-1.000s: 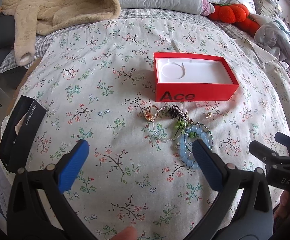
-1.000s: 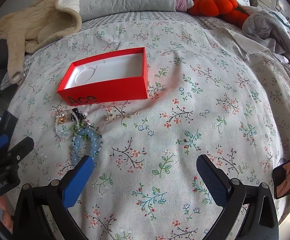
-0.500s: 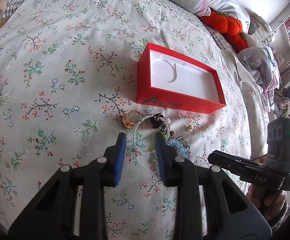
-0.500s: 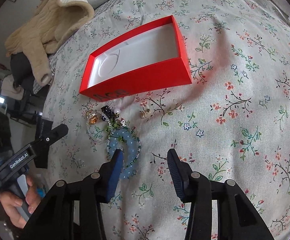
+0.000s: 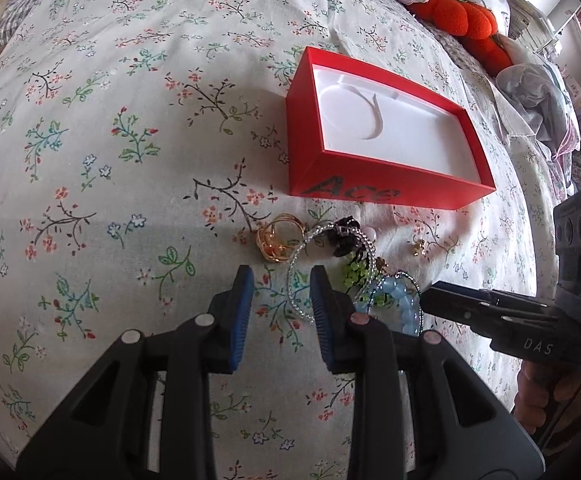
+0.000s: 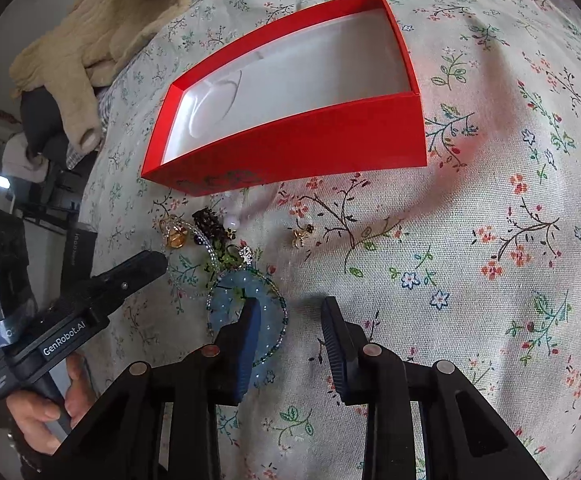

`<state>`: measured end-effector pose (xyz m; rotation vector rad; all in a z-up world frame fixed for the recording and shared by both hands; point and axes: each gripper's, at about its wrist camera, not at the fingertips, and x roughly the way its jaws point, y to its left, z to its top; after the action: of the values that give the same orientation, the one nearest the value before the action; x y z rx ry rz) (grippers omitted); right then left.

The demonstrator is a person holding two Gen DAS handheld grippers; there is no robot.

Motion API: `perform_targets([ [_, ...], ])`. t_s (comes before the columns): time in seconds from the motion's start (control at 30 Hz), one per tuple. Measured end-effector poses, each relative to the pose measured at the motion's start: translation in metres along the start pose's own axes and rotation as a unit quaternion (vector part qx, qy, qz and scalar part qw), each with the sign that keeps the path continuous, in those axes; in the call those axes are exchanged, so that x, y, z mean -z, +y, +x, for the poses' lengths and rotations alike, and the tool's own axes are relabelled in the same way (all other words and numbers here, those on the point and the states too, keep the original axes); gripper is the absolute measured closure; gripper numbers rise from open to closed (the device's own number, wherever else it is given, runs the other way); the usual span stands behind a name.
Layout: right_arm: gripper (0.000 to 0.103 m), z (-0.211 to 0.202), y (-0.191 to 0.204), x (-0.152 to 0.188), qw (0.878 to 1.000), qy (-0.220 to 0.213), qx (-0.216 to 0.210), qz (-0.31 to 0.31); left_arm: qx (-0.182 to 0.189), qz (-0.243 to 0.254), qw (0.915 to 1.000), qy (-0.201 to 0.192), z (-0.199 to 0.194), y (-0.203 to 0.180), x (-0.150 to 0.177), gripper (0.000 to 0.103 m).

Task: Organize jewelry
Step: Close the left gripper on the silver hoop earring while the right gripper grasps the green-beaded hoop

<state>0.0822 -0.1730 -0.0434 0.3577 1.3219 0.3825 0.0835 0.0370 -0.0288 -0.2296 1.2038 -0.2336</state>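
A red box (image 5: 374, 192) with a white inner tray lies open on the floral bedspread; it also shows in the right wrist view (image 6: 302, 148). In front of it lies a jewelry pile: a gold ring (image 5: 276, 240), a clear bead bracelet (image 5: 296, 276), a dark clip (image 5: 342, 236), a blue bead bracelet (image 5: 400, 304) (image 6: 230, 300) and a small gold earring (image 5: 418, 246) (image 6: 300, 236). My left gripper (image 5: 280, 292) is partly open, its fingers straddling the clear bracelet's near arc. My right gripper (image 6: 288, 320) is partly open, its left finger over the blue bracelet. Neither holds anything.
An orange plush toy (image 5: 458, 16) and crumpled clothes (image 5: 538, 92) lie at the far right. A beige knit garment (image 6: 102, 28) hangs over the bed's far left edge. A black box (image 6: 76, 256) stands beyond the left edge.
Both grippers have narrowed from wide open to partly open and moved down toward the jewelry pile. The jewelry and the red box have not moved.
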Motion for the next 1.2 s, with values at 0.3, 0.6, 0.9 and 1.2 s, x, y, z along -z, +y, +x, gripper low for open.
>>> perform_targets([
  [0.3, 0.098, 0.002, 0.005, 0.004, 1.000, 0.001, -0.011, -0.017, 0.001, 0.019, 0.9998, -0.001, 0.003, -0.009, 0.001, 0.098],
  [0.6, 0.094, -0.016, 0.007, 0.010, 0.999, -0.035, 0.006, -0.023, -0.005, 0.019, 0.9997, -0.011, -0.009, -0.007, 0.008, 0.097],
  [0.9, 0.022, -0.017, 0.031, 0.033, 0.990, -0.043, 0.033, -0.128, -0.013, 0.007, 0.9999, 0.004, 0.007, -0.005, 0.007, 0.063],
  [1.2, 0.023, 0.008, 0.061, 0.043, 0.971, -0.050, 0.071, -0.223, 0.000, 0.004, 0.9999, 0.011, 0.014, -0.003, 0.008, 0.096],
])
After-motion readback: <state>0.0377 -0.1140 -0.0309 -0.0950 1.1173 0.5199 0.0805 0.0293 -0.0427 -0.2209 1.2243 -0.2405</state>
